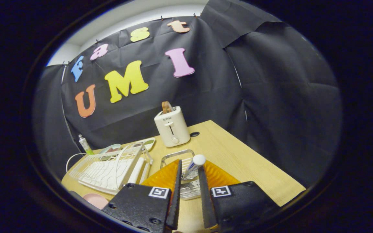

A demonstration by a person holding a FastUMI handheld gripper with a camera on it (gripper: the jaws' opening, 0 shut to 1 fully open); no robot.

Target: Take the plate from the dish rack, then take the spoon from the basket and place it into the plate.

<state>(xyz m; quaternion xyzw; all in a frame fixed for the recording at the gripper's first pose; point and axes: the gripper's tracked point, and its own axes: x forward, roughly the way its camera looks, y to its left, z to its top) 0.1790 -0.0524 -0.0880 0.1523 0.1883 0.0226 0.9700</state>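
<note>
Black cloth walls (pixel 270 81) enclose a light wooden table (pixel 238 161); a white wall (pixel 147 14) shows above the cloth

One cam, a fisheye, rides on the gripper (pixel 189 176) & looks fwd along its two fingers (pixel 175 194), which sit low & very near the lens. It's tilted, so the surface (pixel 238 161) slopes. It looks down & across the surface twd the back wall. Basket (pixel 181 174) is close, just ahead of the fingers; dish rack (pixel 108 168) a bit off to one side; toaster (pixel 172 126) farther back.
</note>
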